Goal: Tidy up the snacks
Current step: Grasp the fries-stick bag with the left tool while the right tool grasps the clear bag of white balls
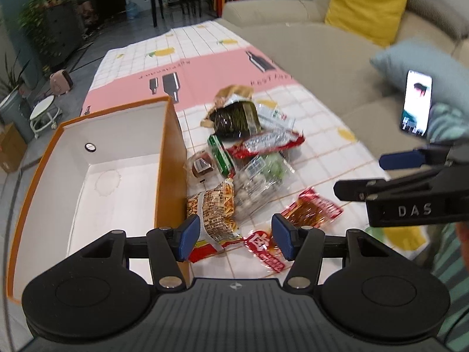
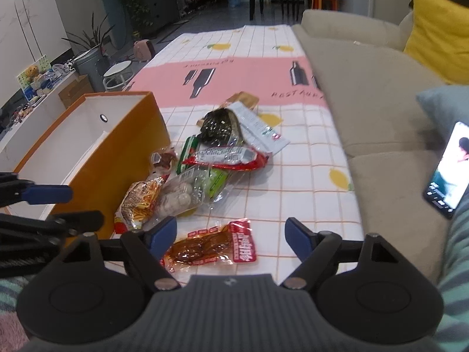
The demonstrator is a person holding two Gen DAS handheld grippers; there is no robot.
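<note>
Clearly the snacks are not sorted yet; they lie in a loose heap on the checked tablecloth (image 2: 307,158), just beside the orange box (image 1: 171,158), whose white inside holds nothing visible, so I judge it is the place meant for them. The left gripper (image 1: 234,236) hangs over the near end of the heap with its jaws apart and nothing between the pads; the crispy-stick bag (image 1: 215,208) lies just in front of its left pad, probably its target. The right gripper (image 2: 231,239) is released too; the red sauce packet (image 2: 211,245) lies flat on the cloth between its open fingers, not pinched, well apart from the heap, so it is easy to reach alone.
</note>
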